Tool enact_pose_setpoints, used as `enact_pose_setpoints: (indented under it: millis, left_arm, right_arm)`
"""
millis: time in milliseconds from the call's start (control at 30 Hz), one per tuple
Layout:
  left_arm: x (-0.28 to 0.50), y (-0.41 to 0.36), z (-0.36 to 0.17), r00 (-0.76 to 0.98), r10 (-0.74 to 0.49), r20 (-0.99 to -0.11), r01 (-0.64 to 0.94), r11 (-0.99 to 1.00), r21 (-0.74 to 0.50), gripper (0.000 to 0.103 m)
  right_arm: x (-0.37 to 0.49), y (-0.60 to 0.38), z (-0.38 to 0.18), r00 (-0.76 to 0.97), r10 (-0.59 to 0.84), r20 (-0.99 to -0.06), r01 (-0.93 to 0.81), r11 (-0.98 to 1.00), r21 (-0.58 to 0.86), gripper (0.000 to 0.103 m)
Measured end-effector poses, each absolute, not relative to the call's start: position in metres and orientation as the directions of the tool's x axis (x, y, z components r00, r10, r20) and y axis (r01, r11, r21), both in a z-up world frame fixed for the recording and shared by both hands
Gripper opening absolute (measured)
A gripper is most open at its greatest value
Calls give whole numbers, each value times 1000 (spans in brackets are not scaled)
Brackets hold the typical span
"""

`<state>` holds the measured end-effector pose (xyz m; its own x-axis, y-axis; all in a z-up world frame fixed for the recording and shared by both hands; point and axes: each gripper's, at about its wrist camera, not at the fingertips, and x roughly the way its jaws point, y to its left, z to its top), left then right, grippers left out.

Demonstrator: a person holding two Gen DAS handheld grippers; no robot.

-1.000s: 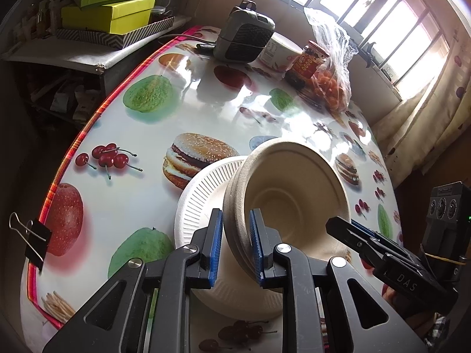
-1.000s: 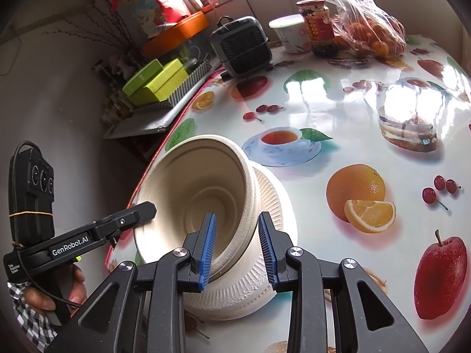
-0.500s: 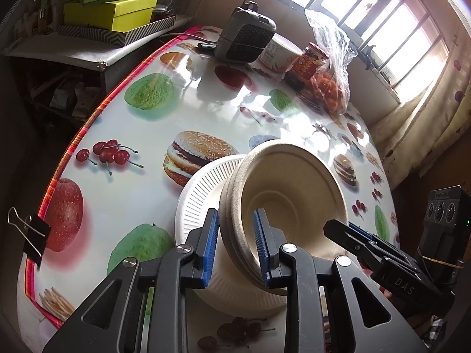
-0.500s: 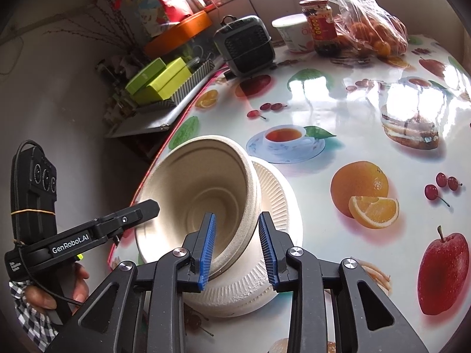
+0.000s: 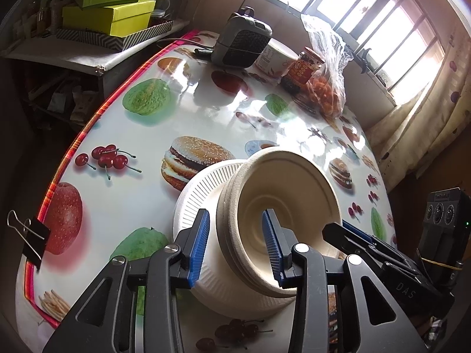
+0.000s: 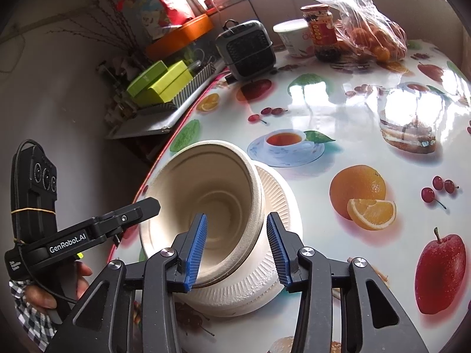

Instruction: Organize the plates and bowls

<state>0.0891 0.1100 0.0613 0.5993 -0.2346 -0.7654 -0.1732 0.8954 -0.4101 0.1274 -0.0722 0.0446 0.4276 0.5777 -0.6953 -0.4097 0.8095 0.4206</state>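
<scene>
Both the left gripper (image 5: 235, 245) and right gripper (image 6: 237, 248) had just been opening, each straddling the bowl stack's (image 5: 282, 206) rim, pads clear.

"GenRobot.AI" stands in white letters on the black arm of the left tongs (image 6: 129, 216), seen at the near left of the right wrist view. "DAS" is marked on the black arm of the right tongs (image 5: 347, 232), at the near right of the left wrist view. The red jar label (image 6: 322, 31) at the far side of the counter carries print too small to read.
</scene>
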Motion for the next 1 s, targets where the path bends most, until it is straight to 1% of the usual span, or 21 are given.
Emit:
enact_pose_setpoints:
  millis: [200, 267, 367, 700, 833, 1000]
  left_arm:
    - [87, 109, 63, 609, -226, -760, -168, 900, -403, 39]
    - [86, 108, 65, 616, -213, -759, -164, 907, -388, 41]
    - [83, 107, 67, 623, -207, -754, -161, 910, -382, 42]
    - [66, 99, 74, 657, -123, -744, -153, 944, -291, 42]
    - [57, 97, 75, 671, -94, -735, -151, 954, -260, 42]
    - [46, 95, 77, 691, -50, -721, -162, 962, -222, 43]
  right_arm:
    - [126, -73, 47, 439, 570, -694, -408, 815, 411, 46]
    - [125, -74, 48, 447, 566, -692, -409, 818, 405, 49]
    - [122, -76, 49, 457, 561, -690, -407, 822, 398, 50]
    - [106, -80, 53, 515, 526, -677, -413, 844, 341, 54]
    - [96, -82, 55, 554, 502, -664, -414, 858, 303, 59]
    - [86, -86, 53, 574, 485, -660, -404, 869, 287, 60]
